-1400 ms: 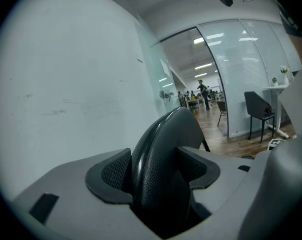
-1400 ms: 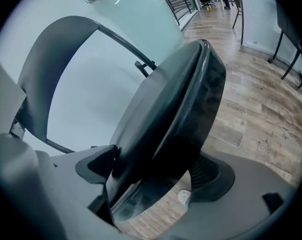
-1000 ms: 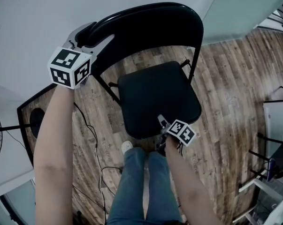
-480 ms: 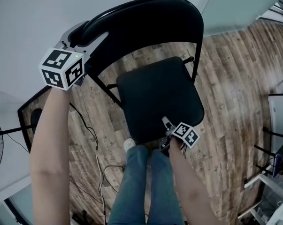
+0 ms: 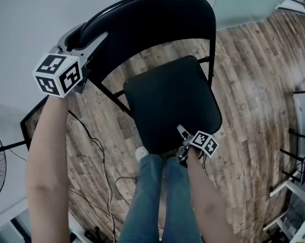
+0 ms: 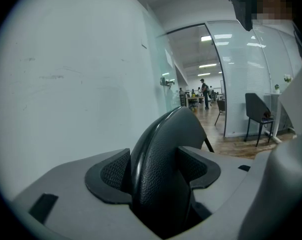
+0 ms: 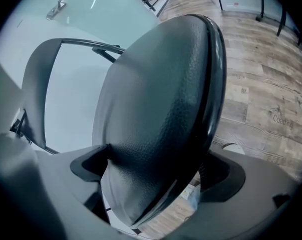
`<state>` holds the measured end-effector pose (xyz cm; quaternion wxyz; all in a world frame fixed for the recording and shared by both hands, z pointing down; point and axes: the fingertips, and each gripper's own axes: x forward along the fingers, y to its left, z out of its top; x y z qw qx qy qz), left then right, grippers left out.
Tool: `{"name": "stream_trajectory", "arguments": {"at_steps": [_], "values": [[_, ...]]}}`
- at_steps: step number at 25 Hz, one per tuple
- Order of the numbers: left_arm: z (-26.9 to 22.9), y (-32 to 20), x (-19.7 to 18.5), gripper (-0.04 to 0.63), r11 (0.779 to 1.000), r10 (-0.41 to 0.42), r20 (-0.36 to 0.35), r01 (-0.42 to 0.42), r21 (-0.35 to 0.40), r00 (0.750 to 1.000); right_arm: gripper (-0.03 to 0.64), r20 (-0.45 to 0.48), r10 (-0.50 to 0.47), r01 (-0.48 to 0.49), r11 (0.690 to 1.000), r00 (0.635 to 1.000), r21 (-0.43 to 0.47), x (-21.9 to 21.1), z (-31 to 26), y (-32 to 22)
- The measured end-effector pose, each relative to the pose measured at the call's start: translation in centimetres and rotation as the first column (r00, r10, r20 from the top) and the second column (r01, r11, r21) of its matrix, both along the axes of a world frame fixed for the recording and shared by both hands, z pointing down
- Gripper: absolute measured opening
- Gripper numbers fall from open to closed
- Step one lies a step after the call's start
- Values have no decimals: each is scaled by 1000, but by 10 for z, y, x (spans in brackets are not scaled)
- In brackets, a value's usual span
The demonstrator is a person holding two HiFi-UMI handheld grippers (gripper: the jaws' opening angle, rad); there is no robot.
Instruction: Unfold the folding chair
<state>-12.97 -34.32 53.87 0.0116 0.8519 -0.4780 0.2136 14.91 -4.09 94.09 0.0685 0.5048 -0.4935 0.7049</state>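
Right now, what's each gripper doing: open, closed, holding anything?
Left gripper: closed on the backrest.
Right gripper: gripping the seat, pads apparently touching, jaws just been opening wider.

The left arm [image 5: 45, 161] stretches forward, and the left hand-held gripper [image 5: 91, 32] is clamped on the chair back [image 5: 157, 19]. The right arm [image 5: 209, 199] angles down. The right hand-held gripper [image 5: 183, 133] has just been opening its jaws, and its pads press the seat [image 5: 167, 100] edge.

The chair [image 5: 167, 105] is finished in black, pebble-grained. The floor [image 5: 243, 75] is patterned in brown wood planks. The cubes [image 5: 58, 75] are marked with black-and-white squares. The jeans [image 5: 157, 201] are dyed blue.
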Motion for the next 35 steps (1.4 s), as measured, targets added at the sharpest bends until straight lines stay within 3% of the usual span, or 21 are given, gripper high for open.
{"name": "stream_trajectory", "arguments": {"at_steps": [18, 23, 35], "values": [[21, 0, 5, 295, 1000, -1, -5, 1, -25, 1000, 550, 10, -1, 1, 1000, 1000, -8, 7, 26, 18], [20, -2, 5, 295, 1000, -1, -4, 1, -25, 1000, 548, -53, -7, 7, 1000, 999, -3, 11, 15, 20], [17, -1, 2, 308, 998, -40, -20, 39, -43, 999, 548, -128, -164, 171, 984, 978, 48, 4, -46, 26]]}}
